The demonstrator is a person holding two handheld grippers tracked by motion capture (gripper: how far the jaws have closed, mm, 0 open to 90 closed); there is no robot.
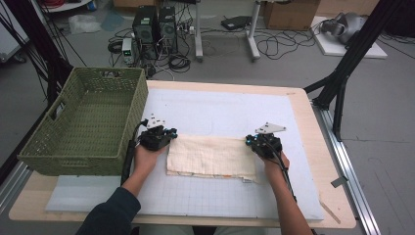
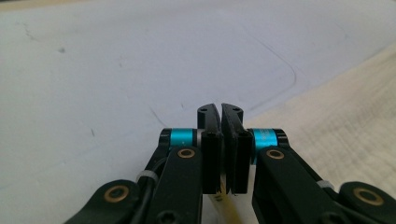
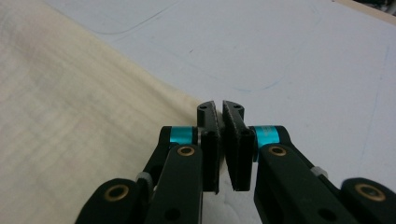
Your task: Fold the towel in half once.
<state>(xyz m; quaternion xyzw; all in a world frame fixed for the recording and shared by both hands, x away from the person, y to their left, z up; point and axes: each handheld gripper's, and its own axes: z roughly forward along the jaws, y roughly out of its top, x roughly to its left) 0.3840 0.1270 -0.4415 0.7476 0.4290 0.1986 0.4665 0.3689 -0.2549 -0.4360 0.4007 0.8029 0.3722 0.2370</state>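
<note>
The folded cream cloth [image 1: 211, 156] lies on the white mat [image 1: 220, 115] with its long axis running side to side between the hands; the left gripper [image 1: 157, 136] and right gripper [image 1: 264, 143] each pinch a far corner, jaws closed on fabric.

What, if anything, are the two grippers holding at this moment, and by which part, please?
Both pinch the folded cream cloth. The left gripper grips its far left corner, and the right gripper its far right corner. The cloth lies flat on the white mat.
</note>
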